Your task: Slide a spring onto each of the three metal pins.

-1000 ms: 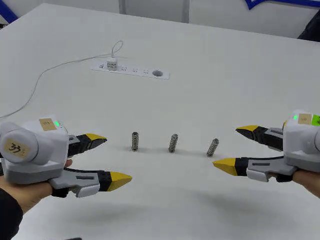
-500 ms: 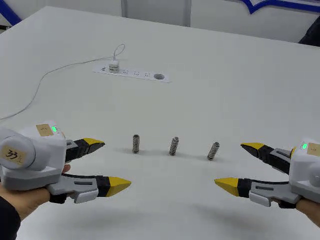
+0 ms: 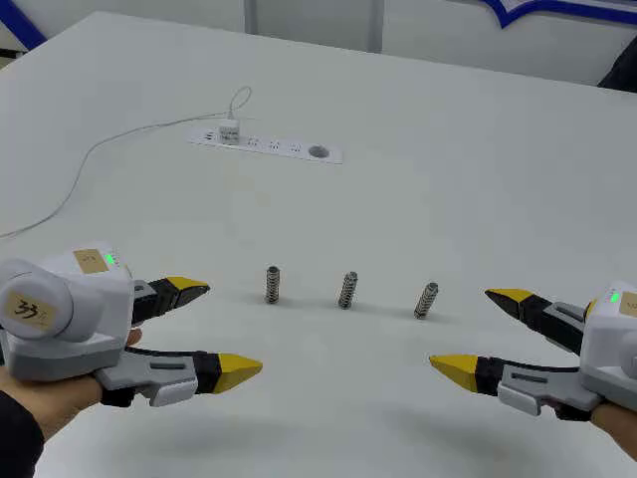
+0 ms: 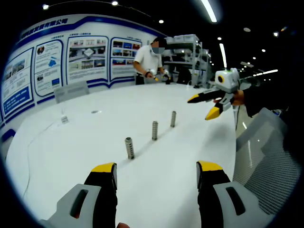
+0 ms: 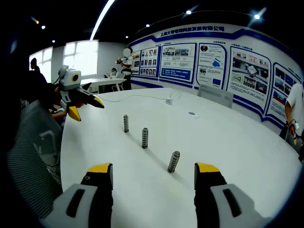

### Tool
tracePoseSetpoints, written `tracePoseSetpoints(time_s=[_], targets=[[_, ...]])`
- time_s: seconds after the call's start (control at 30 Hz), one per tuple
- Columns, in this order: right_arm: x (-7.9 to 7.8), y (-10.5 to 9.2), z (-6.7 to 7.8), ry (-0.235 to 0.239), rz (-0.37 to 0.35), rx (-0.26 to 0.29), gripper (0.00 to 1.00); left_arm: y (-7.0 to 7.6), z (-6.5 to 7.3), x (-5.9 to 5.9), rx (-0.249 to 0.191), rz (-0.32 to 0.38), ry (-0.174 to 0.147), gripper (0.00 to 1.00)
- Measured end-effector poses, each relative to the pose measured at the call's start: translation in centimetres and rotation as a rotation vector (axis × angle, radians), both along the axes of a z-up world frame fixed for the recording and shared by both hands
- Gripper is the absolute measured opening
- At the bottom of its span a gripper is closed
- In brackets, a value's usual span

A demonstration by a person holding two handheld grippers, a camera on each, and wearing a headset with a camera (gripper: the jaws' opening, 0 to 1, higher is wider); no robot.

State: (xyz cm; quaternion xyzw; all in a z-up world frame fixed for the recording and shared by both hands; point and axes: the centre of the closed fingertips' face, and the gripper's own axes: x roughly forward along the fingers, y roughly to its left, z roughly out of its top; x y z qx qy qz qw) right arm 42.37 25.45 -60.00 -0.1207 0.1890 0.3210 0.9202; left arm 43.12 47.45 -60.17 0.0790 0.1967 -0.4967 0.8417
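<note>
Springs (image 3: 347, 289) upright between left gripper (image 3: 231, 328) and right gripper (image 3: 462, 327)

Setting: exhibition or demonstration hall of an institutional workplace, office-like rather than domestic.

Evidence:
- A large white table (image 3: 448, 149), on which a white power strip (image 3: 267, 146) with a plugged charger (image 3: 230, 130) and a cable (image 3: 90, 154) is laid.
- Wall display boards (image 5: 223, 59), printed with text and pictures and bordered above by a blue band (image 4: 118, 21).
- A ceiling strip light (image 5: 102, 16) and spotlights (image 5: 257, 16).
- Shelving racks (image 4: 187, 47), seen at the far side.
- A mesh-backed chair (image 4: 270, 156), placed beside the table.
- A bright window (image 5: 83, 57).
- A person (image 4: 149, 59), seen standing beyond the table's far end.
</note>
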Motion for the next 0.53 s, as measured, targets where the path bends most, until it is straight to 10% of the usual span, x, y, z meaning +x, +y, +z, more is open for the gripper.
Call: tracePoseSetpoints(time_s=[0.53], targets=[[0.19, 0.53, 0.19, -0.002, 0.003, 0.009, 0.7, 0.18, -0.21, -0.02, 0.001, 0.003, 0.001, 0.69]])
